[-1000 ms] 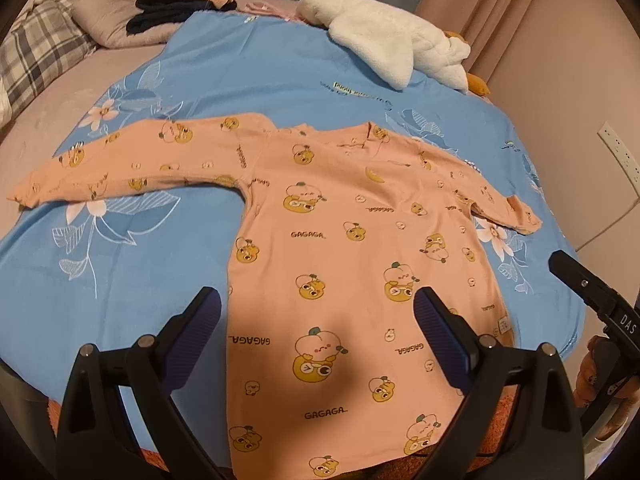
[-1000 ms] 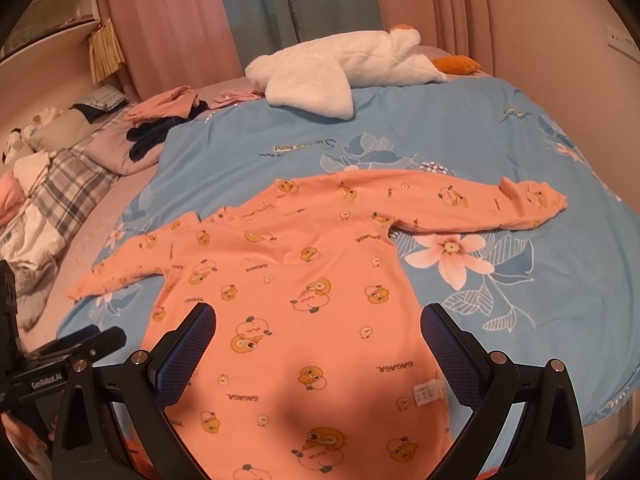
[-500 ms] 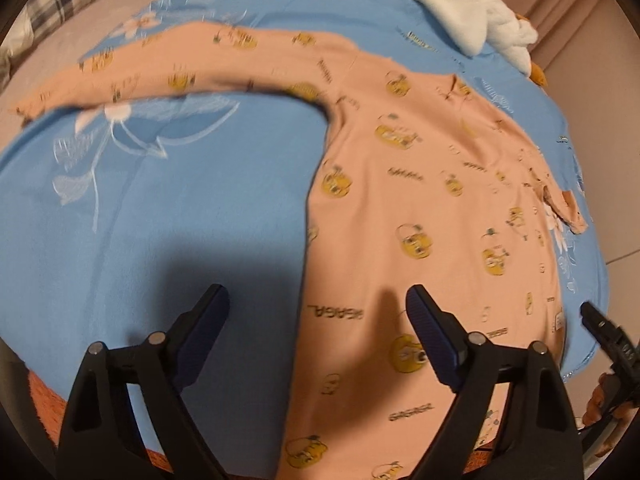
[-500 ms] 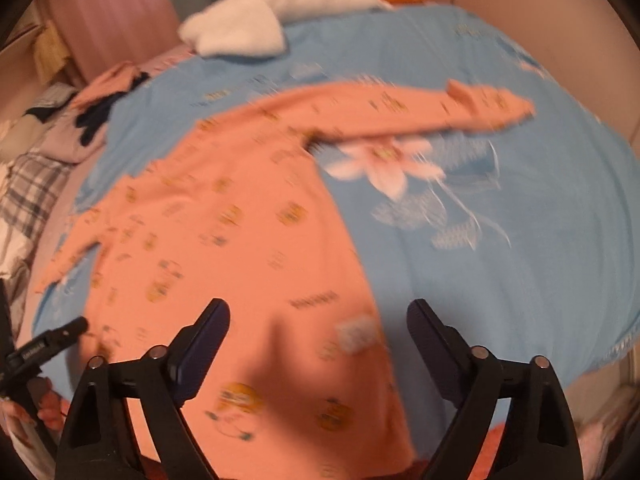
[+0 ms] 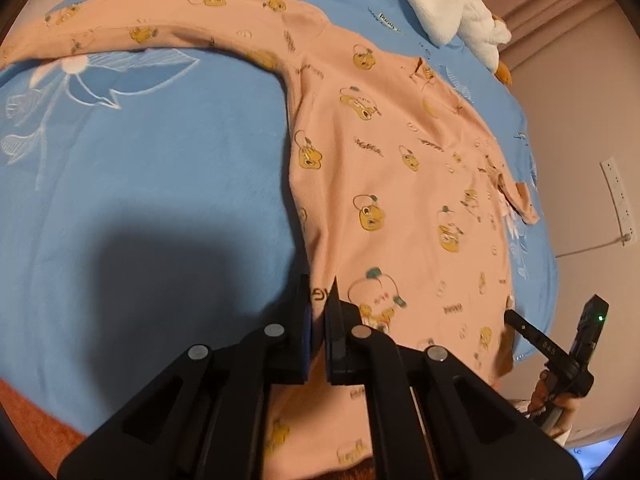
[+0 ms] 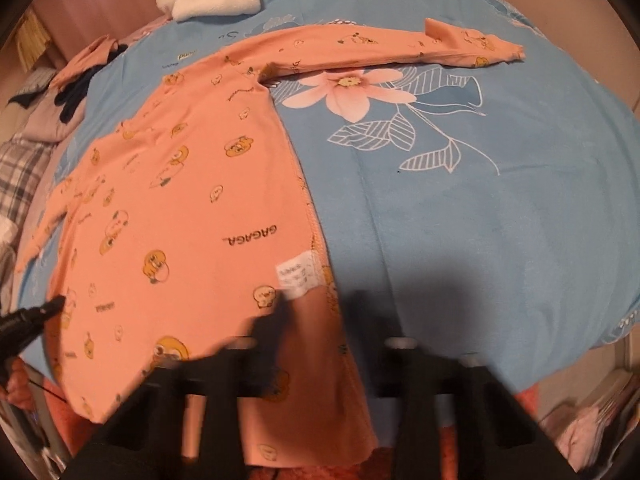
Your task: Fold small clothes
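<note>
A peach long-sleeved shirt [image 5: 392, 184] printed with yellow cartoon ducks lies flat, sleeves spread, on a blue floral blanket [image 5: 152, 184]. In the left wrist view my left gripper [image 5: 319, 294] is shut on the shirt's side edge near the hem. The right wrist view shows the same shirt [image 6: 192, 200] with its white care label [image 6: 298, 274] by the side seam. My right gripper [image 6: 320, 312] is blurred. Its jaws are closing, one finger on each side of that seam below the label, and a gap still shows between them.
A white plush goose [image 5: 440, 4] lies at the far end of the blanket [image 6: 460, 220]. Dark and pink clothes [image 6: 80, 80] and a plaid cloth [image 6: 20, 172] sit beyond the blanket's left side. A wall socket [image 5: 618, 196] with a cable is at the right.
Both grippers dropped toward the shirt's hem end. The left jaws went from wide open to shut on the side edge. The right jaws narrowed around the other side seam.
</note>
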### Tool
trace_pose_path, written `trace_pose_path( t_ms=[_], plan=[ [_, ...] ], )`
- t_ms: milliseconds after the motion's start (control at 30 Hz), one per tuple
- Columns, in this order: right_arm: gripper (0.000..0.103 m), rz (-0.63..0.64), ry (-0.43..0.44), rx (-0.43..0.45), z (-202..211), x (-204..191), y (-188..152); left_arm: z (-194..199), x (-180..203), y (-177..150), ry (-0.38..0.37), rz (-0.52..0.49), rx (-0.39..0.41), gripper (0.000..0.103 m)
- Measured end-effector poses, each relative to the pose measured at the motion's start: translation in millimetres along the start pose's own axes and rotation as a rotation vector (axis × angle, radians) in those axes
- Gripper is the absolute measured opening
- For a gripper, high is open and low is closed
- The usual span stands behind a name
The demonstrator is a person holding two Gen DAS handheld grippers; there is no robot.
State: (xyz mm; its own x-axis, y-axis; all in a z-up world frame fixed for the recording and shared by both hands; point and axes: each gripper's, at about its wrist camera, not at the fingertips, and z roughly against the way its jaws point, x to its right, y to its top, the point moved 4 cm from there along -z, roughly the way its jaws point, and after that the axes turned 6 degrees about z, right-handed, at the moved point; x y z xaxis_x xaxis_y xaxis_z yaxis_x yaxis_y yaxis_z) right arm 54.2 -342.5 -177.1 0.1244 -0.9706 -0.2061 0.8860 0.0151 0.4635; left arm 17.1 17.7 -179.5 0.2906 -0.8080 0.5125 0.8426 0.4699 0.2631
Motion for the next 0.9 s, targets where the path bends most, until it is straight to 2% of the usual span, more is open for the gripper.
trace_pose_path(
  t_ms=[33, 167, 267, 300, 400, 533, 567, 600, 633, 667, 700, 733, 767, 833, 900],
  plan=[
    [0.006, -0.004, 0.028, 0.002, 3, 1, -1, 10, 0, -2, 0.009, -0.008, 0.014, 0.003],
    [0.006, -0.022, 0.091, 0.037, 24, 5, -4, 41, -1, -8, 0.004, -0.021, 0.036, 0.003],
    [0.006, -0.053, 0.121, 0.042, 32, 8, -7, 43, -12, -16, 0.113, -0.046, 0.054, 0.001],
    [0.006, -0.052, 0.120, 0.044, 33, 9, -7, 39, -17, -18, 0.124, -0.034, 0.042, 0.001],
    [0.006, -0.051, 0.101, 0.031, 24, 11, -5, 27, -35, -27, 0.066, 0.061, -0.030, 0.001],
    [0.006, -0.083, 0.067, -0.013, 14, 15, -9, 35, -37, -33, 0.045, 0.079, -0.010, 0.004],
    [0.006, -0.084, 0.064, -0.014, 16, 15, -10, 37, -35, -31, 0.037, 0.080, 0.002, 0.011],
    [0.006, -0.083, 0.068, -0.012, 17, 15, -10, 39, -33, -30, 0.027, 0.082, 0.009, 0.025],
    [0.006, -0.080, 0.070, -0.008, 19, 15, -11, 40, -31, -29, 0.016, 0.083, 0.014, 0.034],
    [0.008, -0.073, 0.068, -0.005, 21, 16, -13, 39, -28, -30, 0.009, 0.080, 0.013, 0.048],
    [0.011, -0.071, 0.064, -0.004, 22, 16, -14, 38, -26, -30, 0.003, 0.071, 0.008, 0.051],
    [0.020, -0.069, 0.062, 0.000, 24, 17, -15, 35, -22, -33, -0.007, 0.056, -0.007, 0.051],
    [0.035, -0.067, 0.061, 0.001, 26, 18, -17, 31, -19, -36, -0.017, 0.046, -0.028, 0.051],
    [0.052, -0.075, 0.067, 0.007, 29, 20, -21, 22, -17, -42, -0.034, 0.041, -0.066, 0.052],
    [0.052, -0.083, 0.089, 0.005, 27, 20, -24, 20, -18, -48, -0.053, 0.043, -0.073, 0.050]
  ],
)
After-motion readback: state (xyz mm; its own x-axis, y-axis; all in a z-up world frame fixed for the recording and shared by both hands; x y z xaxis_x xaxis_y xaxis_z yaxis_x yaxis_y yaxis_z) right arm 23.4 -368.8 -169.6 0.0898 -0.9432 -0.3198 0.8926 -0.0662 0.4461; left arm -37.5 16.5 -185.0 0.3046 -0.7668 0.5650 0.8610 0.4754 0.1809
